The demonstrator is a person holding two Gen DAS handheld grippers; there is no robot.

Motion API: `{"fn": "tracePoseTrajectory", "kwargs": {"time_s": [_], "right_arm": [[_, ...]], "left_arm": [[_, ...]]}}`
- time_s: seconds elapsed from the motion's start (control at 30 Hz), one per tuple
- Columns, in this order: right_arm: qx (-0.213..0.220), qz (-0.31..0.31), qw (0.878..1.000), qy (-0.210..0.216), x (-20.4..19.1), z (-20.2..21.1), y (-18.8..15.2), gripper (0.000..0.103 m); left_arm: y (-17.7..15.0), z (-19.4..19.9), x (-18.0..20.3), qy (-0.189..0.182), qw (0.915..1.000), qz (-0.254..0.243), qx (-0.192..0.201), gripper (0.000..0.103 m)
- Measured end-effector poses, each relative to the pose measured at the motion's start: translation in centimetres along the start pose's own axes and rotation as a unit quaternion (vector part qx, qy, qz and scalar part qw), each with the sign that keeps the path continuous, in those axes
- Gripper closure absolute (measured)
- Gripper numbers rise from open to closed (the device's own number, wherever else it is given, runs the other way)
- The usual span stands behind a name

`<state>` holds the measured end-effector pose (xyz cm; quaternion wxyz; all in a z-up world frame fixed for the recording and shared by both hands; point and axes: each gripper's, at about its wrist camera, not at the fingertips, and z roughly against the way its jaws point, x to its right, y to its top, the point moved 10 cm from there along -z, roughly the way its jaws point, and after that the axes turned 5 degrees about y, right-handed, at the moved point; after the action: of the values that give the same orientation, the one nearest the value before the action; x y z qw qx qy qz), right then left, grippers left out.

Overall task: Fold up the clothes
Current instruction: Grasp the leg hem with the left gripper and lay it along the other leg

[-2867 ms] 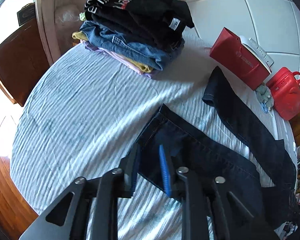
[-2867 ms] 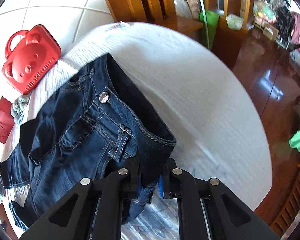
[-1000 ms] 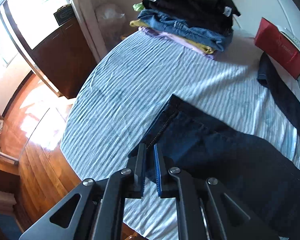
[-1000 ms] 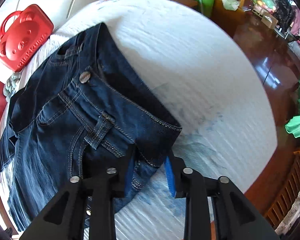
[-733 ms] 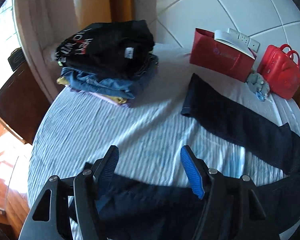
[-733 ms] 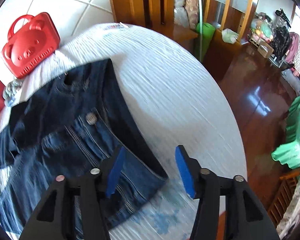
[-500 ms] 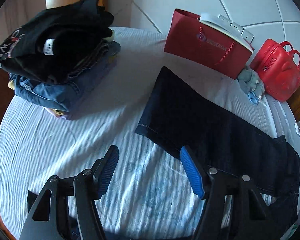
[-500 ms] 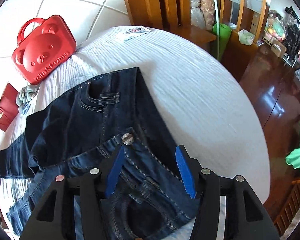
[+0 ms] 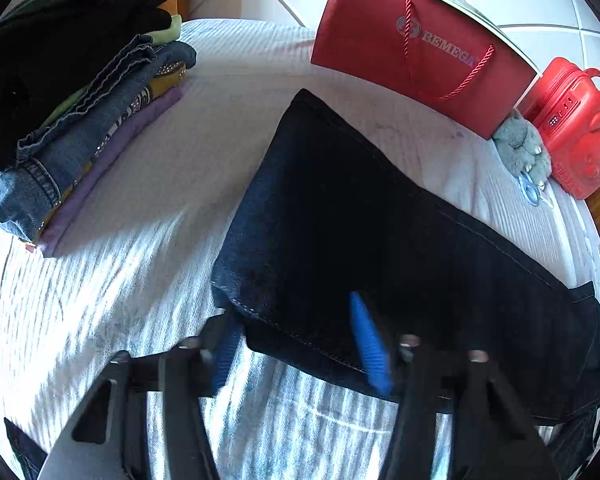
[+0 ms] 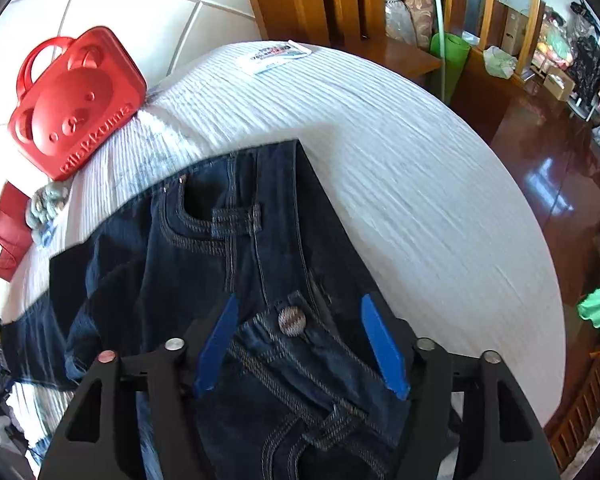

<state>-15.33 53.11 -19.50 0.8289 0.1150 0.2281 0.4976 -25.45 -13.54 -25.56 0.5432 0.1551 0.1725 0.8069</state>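
A: Jeans [image 9: 380,232] are laid flat on the bed [image 9: 148,184], one pair. One leg is spread across the striped cover, hem end nearest the left gripper [image 9: 300,340]. The waistband with its button [image 10: 291,319] is seen under the right gripper [image 10: 300,344].

B: Gripper states?

A: Both are spread wide, nothing clamped. The left one is poised over the leg hem; the right one straddles the button area.

B: Handling?

A: Denim is judged heavy and fairly stiff for cloth, not slippery, not fragile. Sag is expected if it is lifted by one layer only. The hem corner is suggested for the left, the waistband edge for the right, with both layers pinched together at the thick seams.

B: Counts?

A: One stack of folded clothes [image 9: 72,92] is seen at the far left, exact number not countable. One red paper bag [image 9: 416,52], one red bear case [image 10: 76,104], one grey plush toy [image 9: 520,148].
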Motion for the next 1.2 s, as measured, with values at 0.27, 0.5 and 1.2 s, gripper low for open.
{"fn": "tracePoseTrajectory", "kwargs": {"time_s": [0.27,0.5,1.2], "right_arm": [[-0.013,-0.001,0.998,0.058,1.9,-4.1,5.5,0.033],[-0.040,0.023,0.993,0.111,-0.4,-9.3,7.8,0.033],[0.002,0.151,0.977,-0.152,5.1,-8.4,14.5,0.084]], "left_arm": [[0.5,2.9,1.8,0.058,0.9968,0.025,0.050,0.096],[0.4,6.8,-0.3,0.106,0.9892,0.051,0.088,0.096],[-6.0,8.4,9.0,0.031,0.9986,-0.031,0.029,0.073]]}}
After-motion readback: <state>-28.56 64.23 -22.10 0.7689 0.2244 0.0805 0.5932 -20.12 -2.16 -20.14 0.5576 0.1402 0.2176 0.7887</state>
